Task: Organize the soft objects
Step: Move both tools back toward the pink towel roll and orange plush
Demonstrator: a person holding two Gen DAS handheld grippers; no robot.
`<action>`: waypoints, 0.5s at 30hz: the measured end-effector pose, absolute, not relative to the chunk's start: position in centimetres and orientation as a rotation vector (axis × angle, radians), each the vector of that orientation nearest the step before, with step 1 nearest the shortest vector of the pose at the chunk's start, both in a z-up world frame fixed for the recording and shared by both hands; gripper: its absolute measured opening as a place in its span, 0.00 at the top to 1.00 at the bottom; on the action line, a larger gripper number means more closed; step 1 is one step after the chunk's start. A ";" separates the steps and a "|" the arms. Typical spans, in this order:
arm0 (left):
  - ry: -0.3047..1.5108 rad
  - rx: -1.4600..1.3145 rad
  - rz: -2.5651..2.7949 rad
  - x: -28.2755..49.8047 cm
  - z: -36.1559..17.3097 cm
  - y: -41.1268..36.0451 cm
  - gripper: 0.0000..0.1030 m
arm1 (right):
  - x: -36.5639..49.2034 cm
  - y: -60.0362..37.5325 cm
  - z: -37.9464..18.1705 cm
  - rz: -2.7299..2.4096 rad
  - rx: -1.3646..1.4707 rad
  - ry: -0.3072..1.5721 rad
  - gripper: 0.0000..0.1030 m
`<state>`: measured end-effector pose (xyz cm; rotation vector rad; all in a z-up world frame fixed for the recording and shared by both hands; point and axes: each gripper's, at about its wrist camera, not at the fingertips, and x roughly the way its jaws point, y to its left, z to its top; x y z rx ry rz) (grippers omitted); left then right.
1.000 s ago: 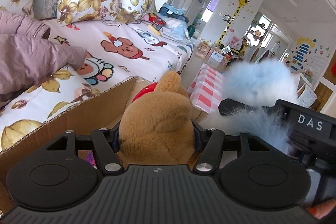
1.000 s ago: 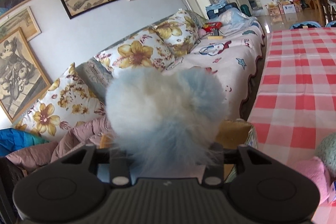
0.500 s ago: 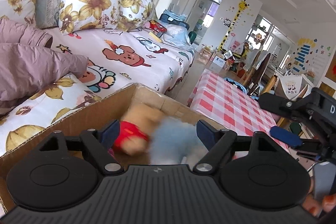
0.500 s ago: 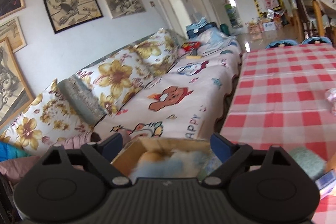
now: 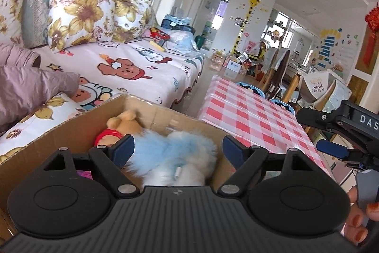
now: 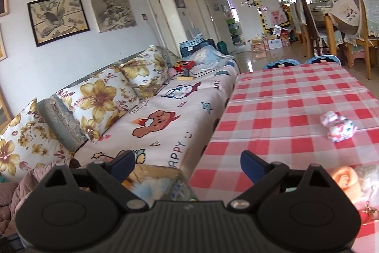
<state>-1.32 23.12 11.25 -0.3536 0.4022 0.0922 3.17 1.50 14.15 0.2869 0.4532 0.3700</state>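
Note:
A brown plush bear [image 5: 123, 126] with a red collar and a fluffy blue-white plush [image 5: 180, 153] lie inside the cardboard box [image 5: 71, 132]. My left gripper [image 5: 178, 149] hovers over the box, its jaws still opening and wide apart, pads touching nothing. My right gripper [image 6: 187, 164] is also opening, with nothing between its fingers; it points over the box corner [image 6: 154, 173] and the table edge. From the left wrist, the right gripper [image 5: 331, 149] shows at the right edge. A small white-pink-blue soft toy [image 6: 337, 126] lies on the checked table [image 6: 284, 110].
A sofa [image 6: 165, 115] with floral cushions [image 5: 78, 18] runs along the left, a mauve jacket [image 5: 26, 87] on it. An orange rolled towel and grey fluffy item [image 6: 348, 181] sit at the table's near right. Chairs [image 6: 315, 23] stand beyond the table.
Both grippers opened: the left let go of the brown bear, the right let go of the blue-white plush, and both toys dropped into the box. The right gripper swung towards the table.

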 end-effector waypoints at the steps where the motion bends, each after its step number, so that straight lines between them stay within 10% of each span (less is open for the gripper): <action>1: 0.397 -0.341 0.091 -1.3 11.3 23.0 0.00 | 3.1 1.2 14.1 0.366 0.288 0.452 0.07; 15: 0.308 -0.171 0.072 -1.3 11.2 21.4 0.00 | 2.1 -3.2 13.9 0.301 0.303 0.435 0.07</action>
